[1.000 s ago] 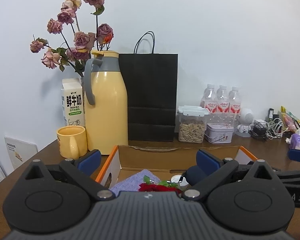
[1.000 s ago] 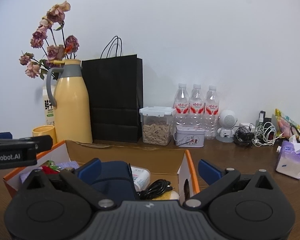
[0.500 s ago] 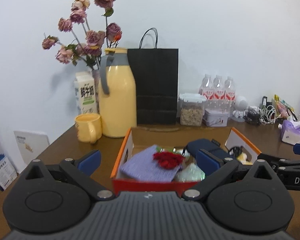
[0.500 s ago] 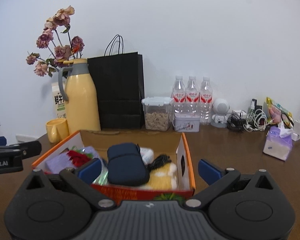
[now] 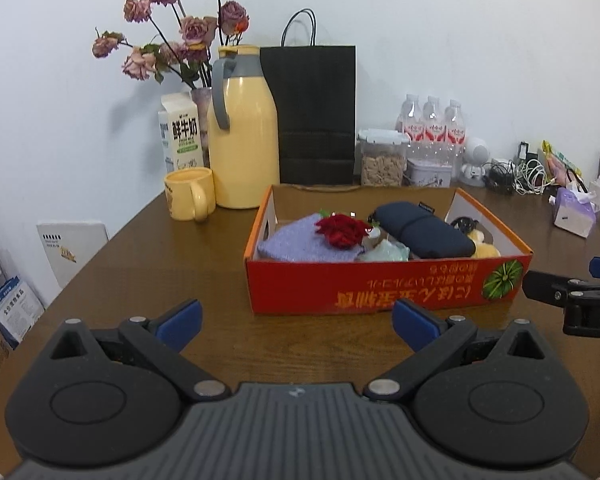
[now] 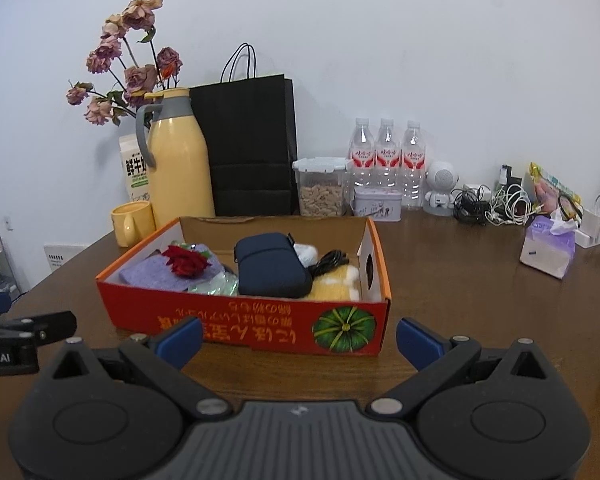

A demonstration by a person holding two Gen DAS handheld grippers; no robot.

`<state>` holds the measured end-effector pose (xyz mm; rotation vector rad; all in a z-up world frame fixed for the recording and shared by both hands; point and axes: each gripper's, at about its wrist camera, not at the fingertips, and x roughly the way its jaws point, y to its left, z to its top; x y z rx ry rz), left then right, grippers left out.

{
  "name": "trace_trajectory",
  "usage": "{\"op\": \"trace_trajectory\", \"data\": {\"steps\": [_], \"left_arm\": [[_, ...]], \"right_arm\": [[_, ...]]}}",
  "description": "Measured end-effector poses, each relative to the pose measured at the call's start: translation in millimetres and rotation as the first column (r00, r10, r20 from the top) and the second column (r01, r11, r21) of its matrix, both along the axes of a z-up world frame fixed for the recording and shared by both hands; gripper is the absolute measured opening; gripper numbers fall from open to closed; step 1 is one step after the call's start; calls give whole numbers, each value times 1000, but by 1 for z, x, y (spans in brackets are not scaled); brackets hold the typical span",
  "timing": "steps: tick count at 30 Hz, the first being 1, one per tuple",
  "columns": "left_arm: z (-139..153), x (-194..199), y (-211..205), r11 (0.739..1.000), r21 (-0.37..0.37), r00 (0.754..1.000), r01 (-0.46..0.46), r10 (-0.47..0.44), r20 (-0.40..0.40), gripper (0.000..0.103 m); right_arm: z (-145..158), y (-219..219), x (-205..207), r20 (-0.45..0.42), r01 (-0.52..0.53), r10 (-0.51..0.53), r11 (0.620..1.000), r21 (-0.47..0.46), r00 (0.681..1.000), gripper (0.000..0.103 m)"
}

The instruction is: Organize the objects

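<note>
A red cardboard box [image 5: 384, 286] [image 6: 260, 324] sits on the brown table and holds a purple cloth [image 5: 300, 242], a red flower [image 5: 340, 230] [image 6: 186, 262], a dark blue pouch [image 5: 420, 230] [image 6: 270, 266], a black cable [image 6: 330, 258] and a yellow-and-white soft item [image 6: 336, 286]. My left gripper [image 5: 296, 322] hangs open in front of the box's near wall, with nothing between its fingers. My right gripper [image 6: 298, 338] is open too, just short of the same wall. Each gripper's tip shows at the edge of the other's view.
Behind the box stand a yellow mug [image 5: 188, 200], a yellow jug [image 5: 242, 128], a milk carton [image 5: 180, 136], dried roses [image 5: 172, 36], a black paper bag [image 5: 314, 112], a snack jar [image 5: 382, 162], a tin [image 6: 376, 204] and three water bottles [image 6: 386, 160]. Cables [image 6: 496, 202] and a tissue pack [image 6: 548, 246] lie at the right.
Both grippers have pulled back and up from over the box, so the whole box and bare table in front of it now show. Both stay open and hold nothing.
</note>
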<state>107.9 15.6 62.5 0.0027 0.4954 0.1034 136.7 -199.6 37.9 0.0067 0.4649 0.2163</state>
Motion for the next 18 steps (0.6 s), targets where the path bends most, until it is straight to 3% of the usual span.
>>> {"op": "trace_trajectory", "data": {"steps": [18], "left_arm": [[-2,-6,-2,1000,-11,1000,-2,2,-8,103]], "right_arm": [[-2,-1,-7,-10,-8,8,1000,0,1000,103]]}}
